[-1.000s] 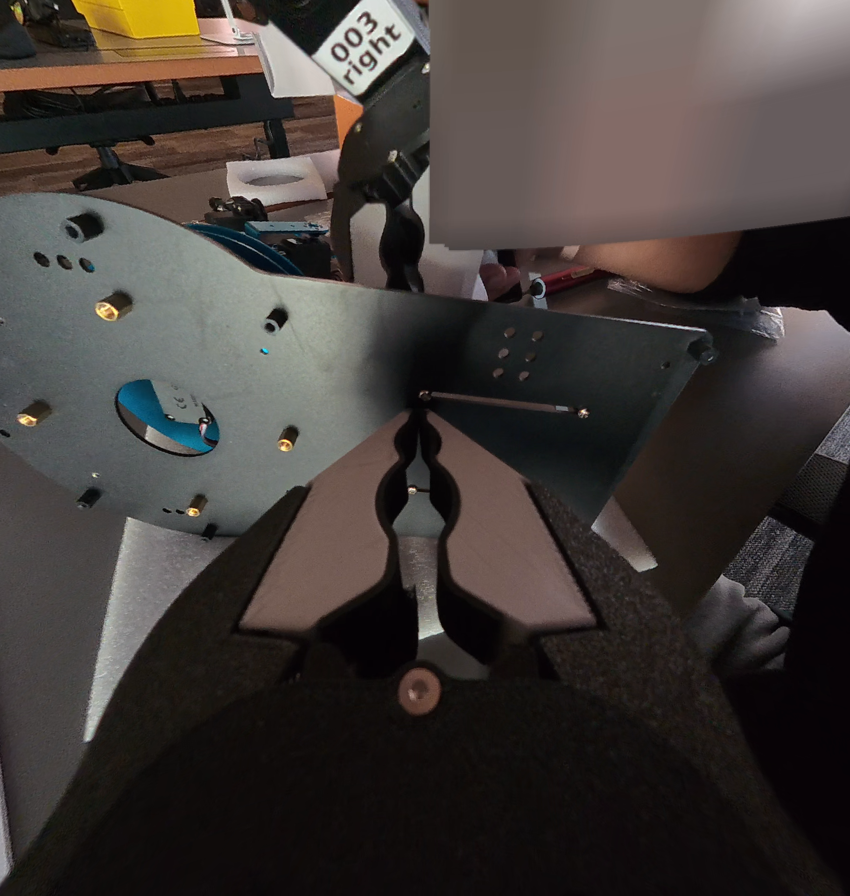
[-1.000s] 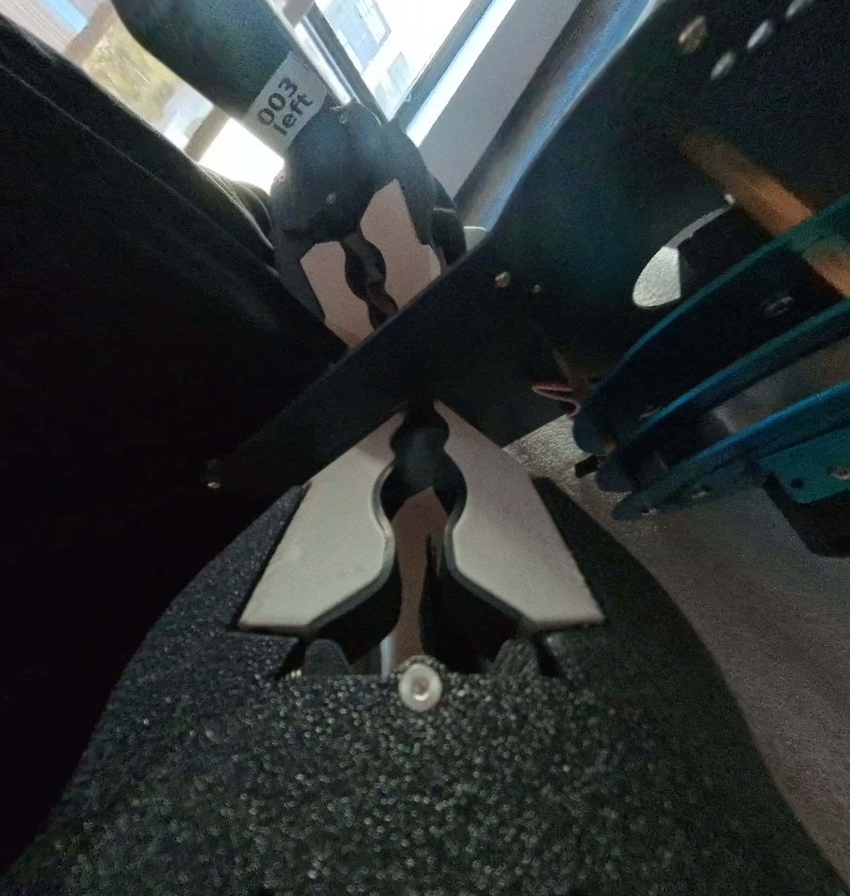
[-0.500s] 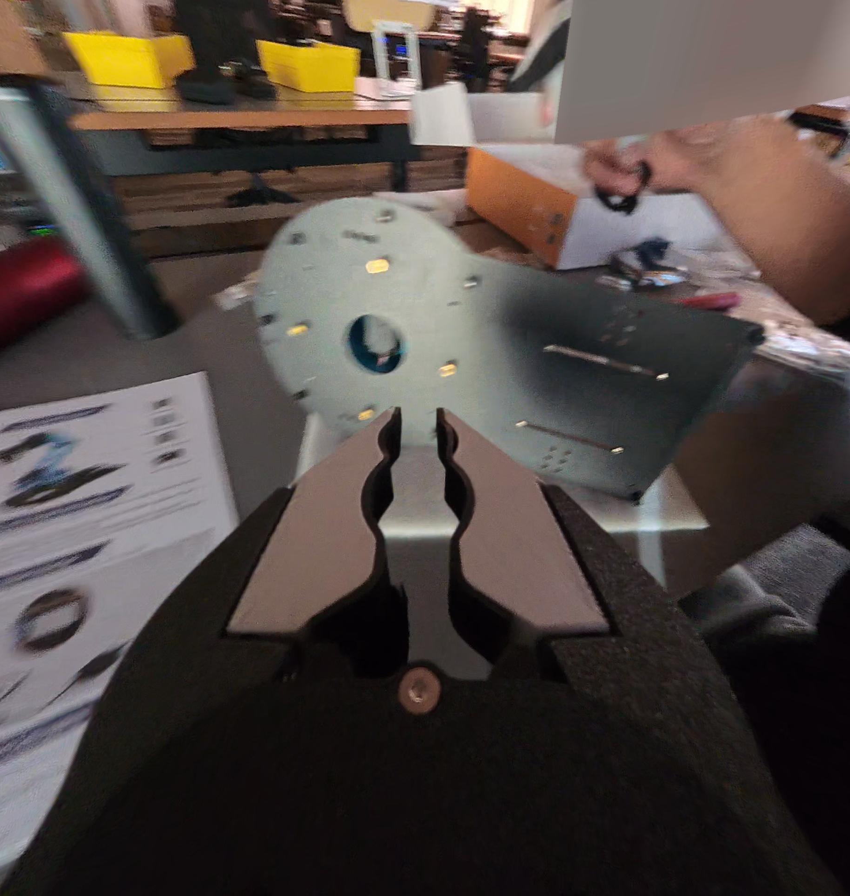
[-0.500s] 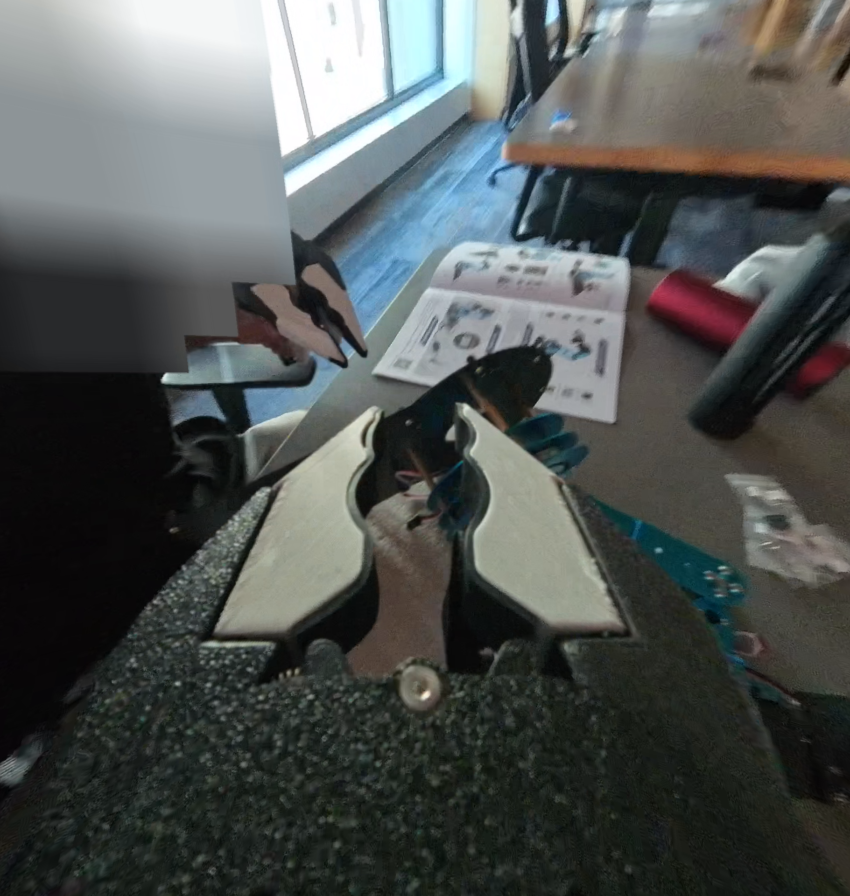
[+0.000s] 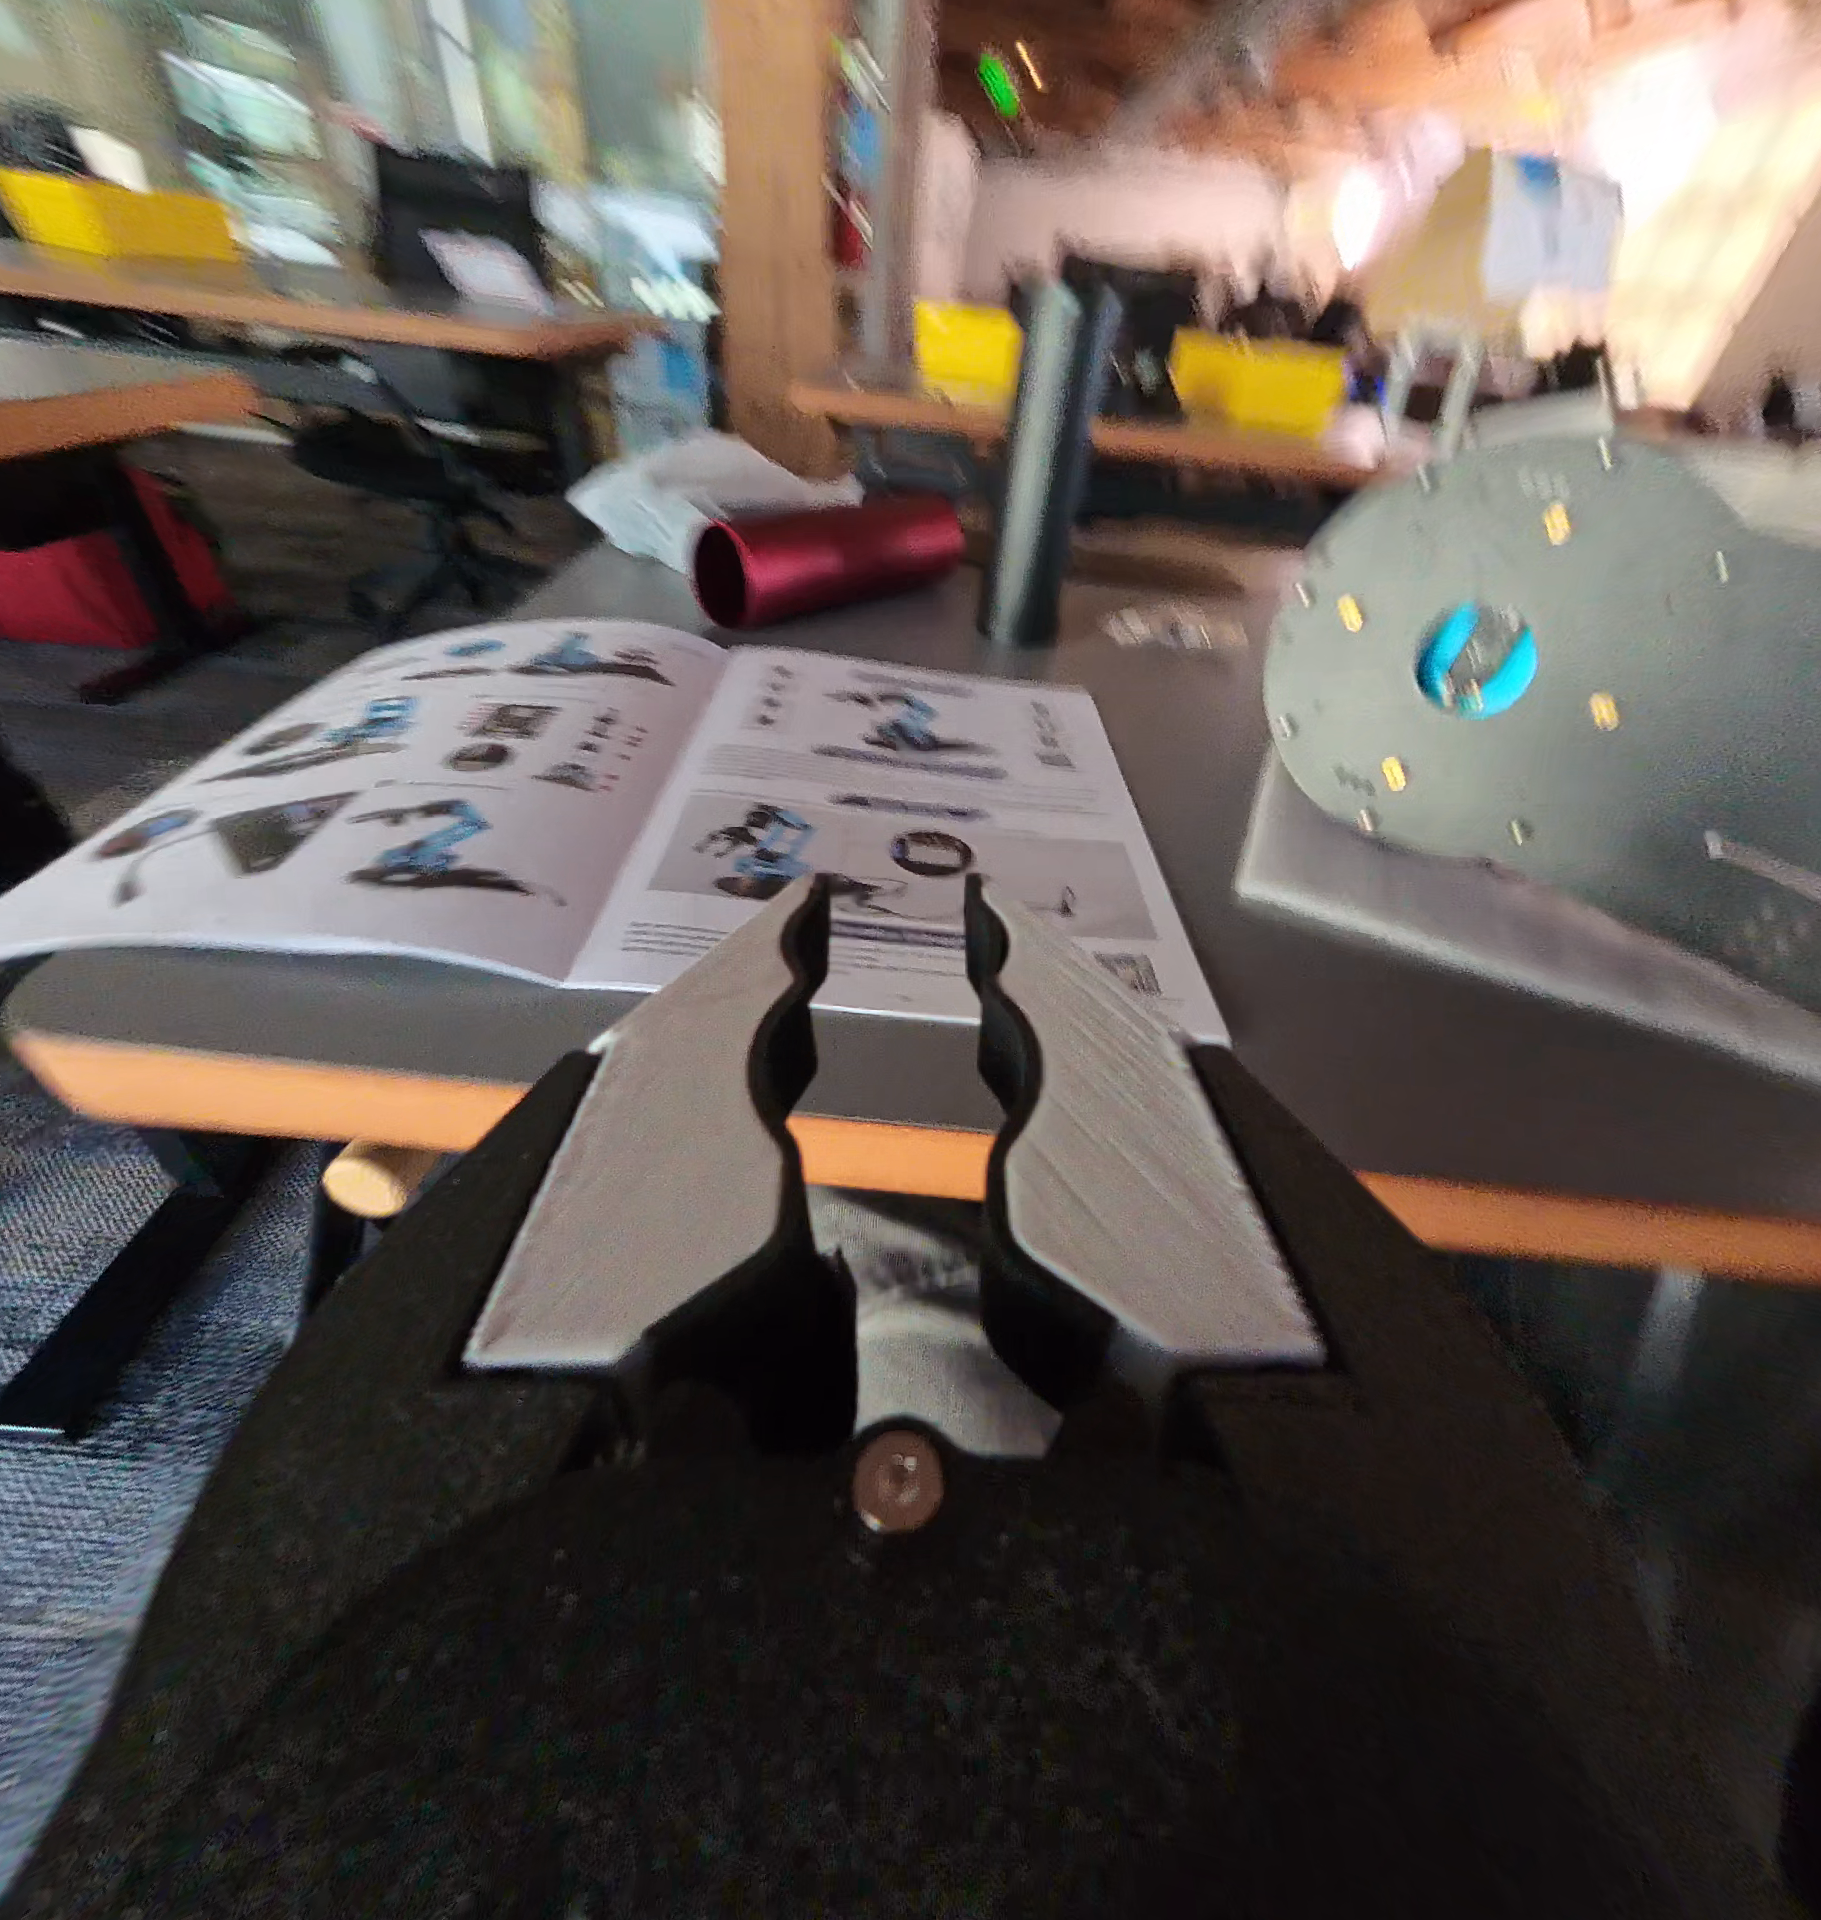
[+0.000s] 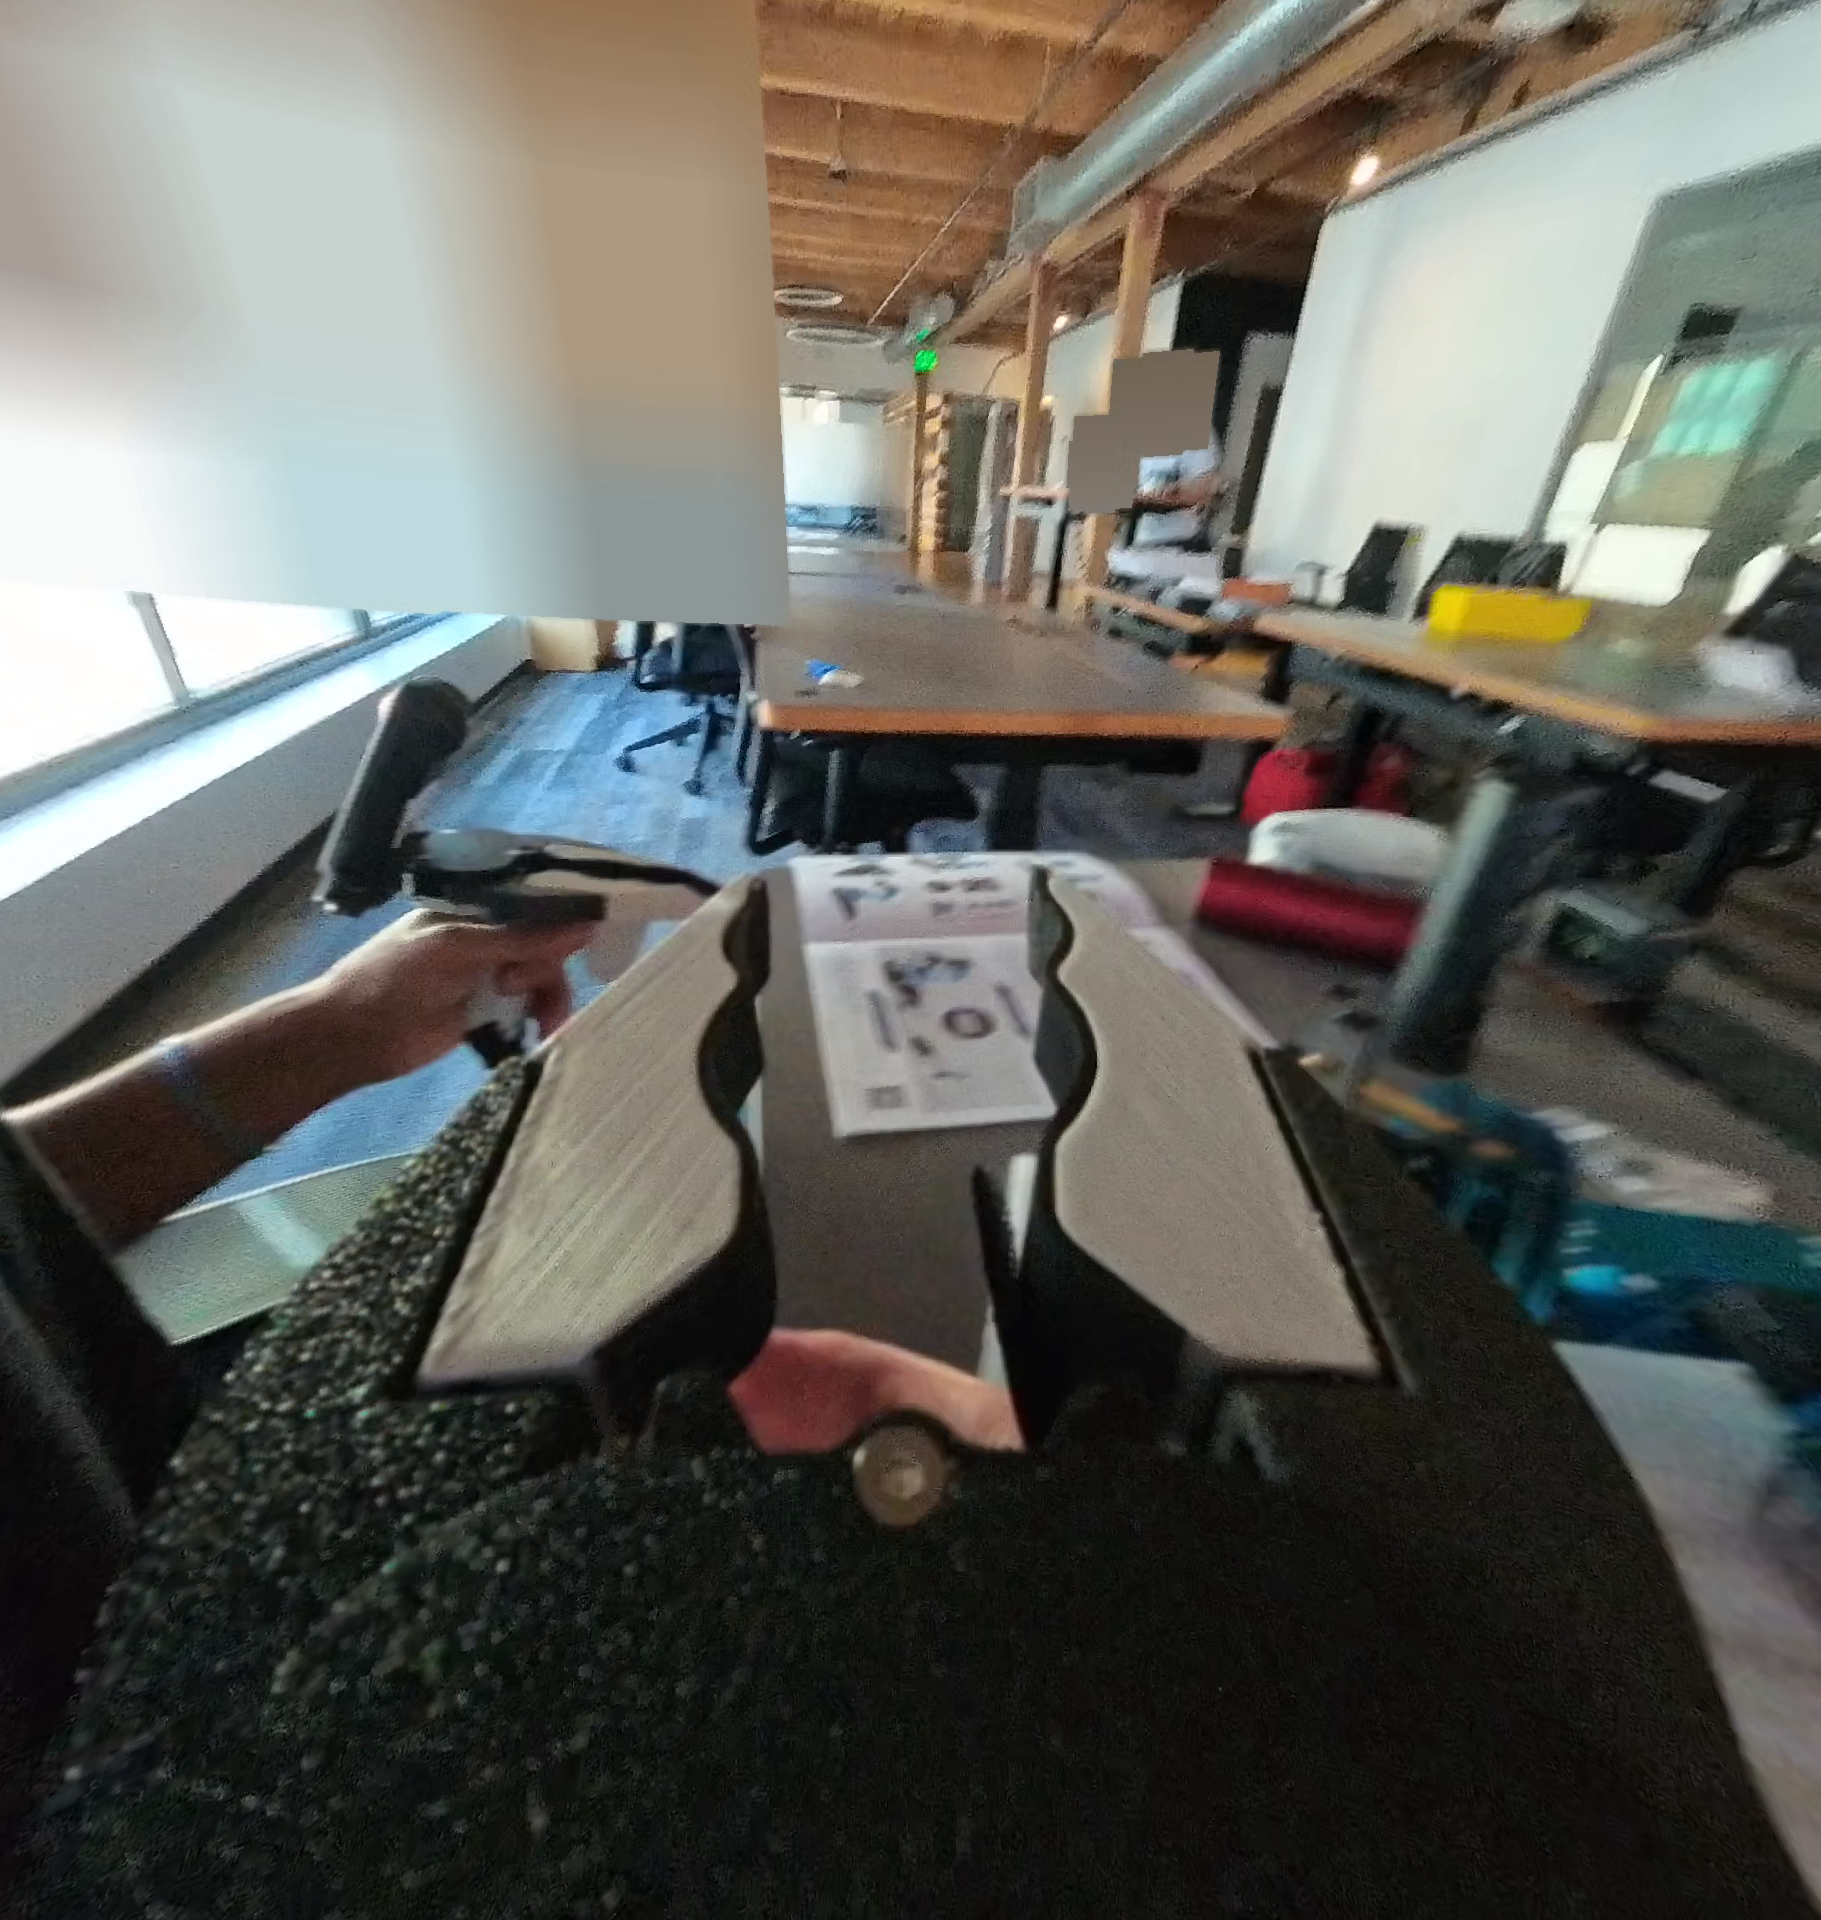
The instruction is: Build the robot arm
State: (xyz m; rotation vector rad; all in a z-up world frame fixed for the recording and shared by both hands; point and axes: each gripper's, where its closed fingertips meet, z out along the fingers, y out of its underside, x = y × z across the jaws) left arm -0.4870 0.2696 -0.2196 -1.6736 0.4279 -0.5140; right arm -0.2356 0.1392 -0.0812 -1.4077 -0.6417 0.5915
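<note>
Underneath everything sits a grey table [image 5: 1301,1049] with an orange edge, in a long office with timber ceiling beams, other desks, yellow bins [image 5: 106,223] and office chairs. On it an open instruction booklet [image 5: 532,800] lies flat, a dark red cylinder [image 5: 828,559] lies on its side beyond it, and a dark upright post [image 5: 1036,468] stands near that cylinder. To the right a grey metal plate [image 5: 1571,707], with brass standoffs and a round hole showing blue, leans tilted; in the right wrist view blue metal parts [image 6: 1571,1226] lie blurred at the right.

The left gripper [image 5: 895,904] hovers off the table's near edge, aimed at the booklet, fingers parted and empty. The right gripper [image 6: 898,904] is held above the table, spread wide, gripping nothing. A person's hand [image 6: 438,987] grasps the left gripper's handle at the left of that view.
</note>
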